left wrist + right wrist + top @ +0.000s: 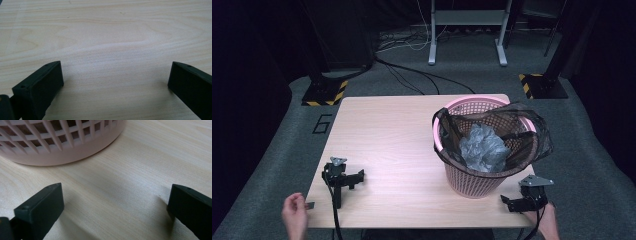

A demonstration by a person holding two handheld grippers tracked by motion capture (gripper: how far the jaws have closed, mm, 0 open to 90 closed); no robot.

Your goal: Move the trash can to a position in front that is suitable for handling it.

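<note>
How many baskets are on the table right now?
1. The pink basket stands at the table's right side, lined with a dark bag holding crumpled grey plastic. The right gripper rests beside its base.

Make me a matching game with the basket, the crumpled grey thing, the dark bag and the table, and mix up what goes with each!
Things:
1. basket
2. crumpled grey wad
3. dark bag
4. table

Descriptions:
A. pale wood, bearing both grippers
B. pink lattice, standing upright
C. thin, see-through, draped over a rim
D. lying down inside the lined basket

Pairs: 1-B, 2-D, 3-C, 4-A
</note>
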